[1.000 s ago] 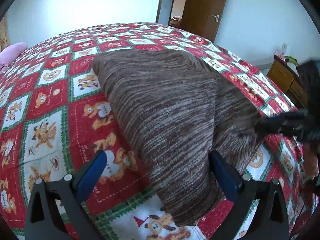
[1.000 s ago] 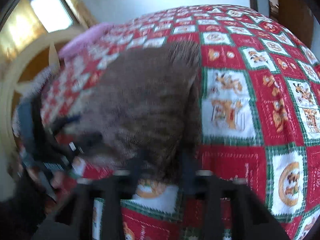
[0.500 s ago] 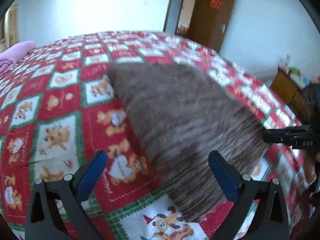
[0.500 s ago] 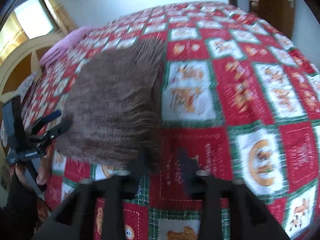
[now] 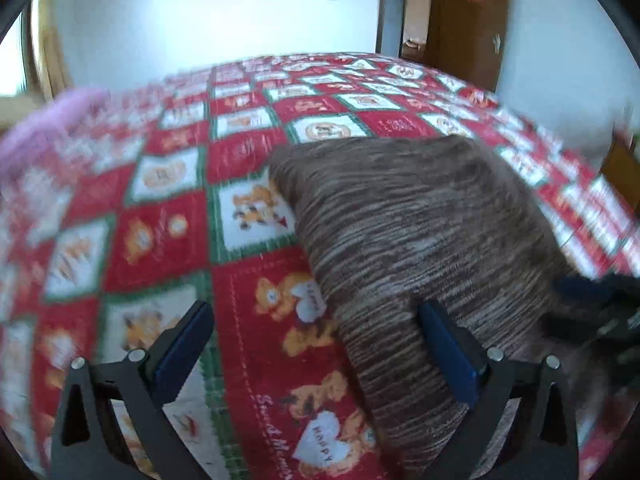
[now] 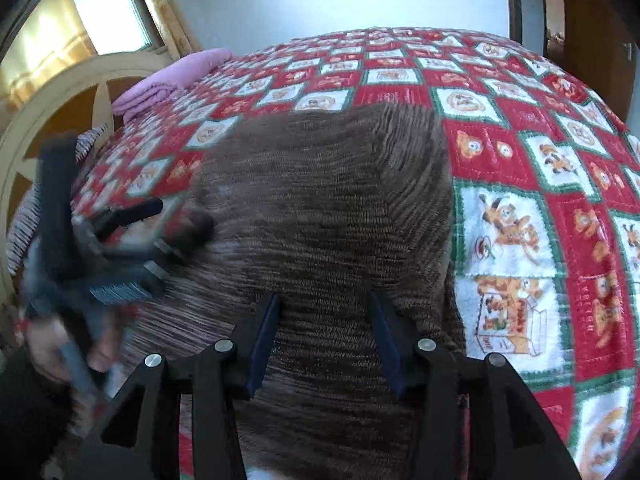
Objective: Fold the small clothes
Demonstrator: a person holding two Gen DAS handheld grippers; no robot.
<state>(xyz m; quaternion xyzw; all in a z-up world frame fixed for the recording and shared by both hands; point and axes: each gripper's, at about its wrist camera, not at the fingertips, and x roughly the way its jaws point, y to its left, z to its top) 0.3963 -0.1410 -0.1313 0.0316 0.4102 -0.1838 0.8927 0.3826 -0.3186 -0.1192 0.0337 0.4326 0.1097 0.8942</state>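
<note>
A brown striped knit garment lies folded on the red Christmas quilt. My left gripper is open wide at the garment's near left edge. One finger hangs over the quilt and the other over the knit, with nothing gripped. My right gripper stands partly open just above the garment, which lies flat beneath its jaws without being pinched. A blurred left gripper shows at the cloth's left side in the right wrist view, held by a hand. A blurred right gripper shows at the right in the left wrist view.
A folded pink blanket lies at the bed's far corner beside a cream wooden headboard. Striped cloth hangs at the left edge. A brown door and a wooden cabinet stand beyond the bed.
My right gripper, shut on the garment's edge a second ago, has opened and now sits over the middle of the cloth. My left gripper swung left, so the garment lies under its right finger.
</note>
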